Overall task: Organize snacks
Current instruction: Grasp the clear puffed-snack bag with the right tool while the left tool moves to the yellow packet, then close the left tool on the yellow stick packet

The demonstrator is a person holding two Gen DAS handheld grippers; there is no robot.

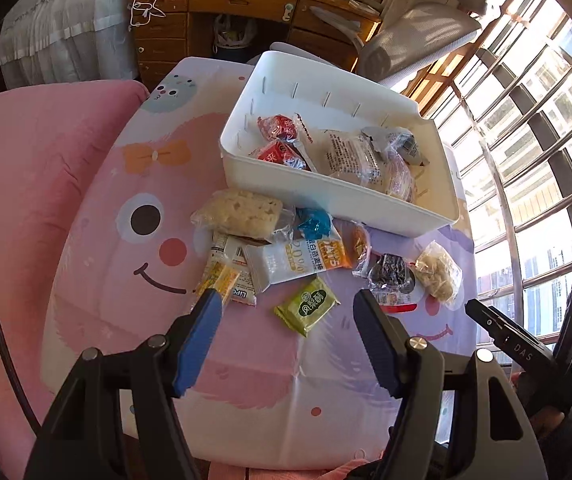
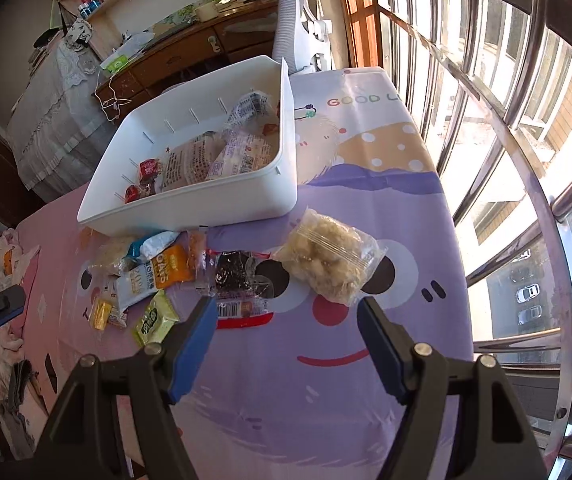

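Observation:
A white bin (image 1: 326,196) (image 2: 190,204) on the cartoon cloth holds several wrapped snacks. In front of it lies a loose pile: a pale rice-cake pack (image 1: 242,212), a white and orange oat bar (image 1: 302,260) (image 2: 158,272), a yellow bar (image 1: 222,280), a green packet (image 1: 306,304) (image 2: 154,320), a dark packet (image 1: 390,280) (image 2: 234,272) and a clear bag of pale puffs (image 1: 438,272) (image 2: 330,260). My left gripper (image 1: 286,304) hangs open just above the green packet. My right gripper (image 2: 286,312) is open and empty, just short of the puff bag.
The cloth-covered table (image 2: 286,380) ends at a barred window (image 2: 506,160) on the right. A pink quilt (image 1: 26,200) lies to the left. A wooden desk (image 1: 246,12) and a grey chair (image 1: 414,36) stand behind the bin. The right gripper's body (image 1: 526,344) shows at the left view's edge.

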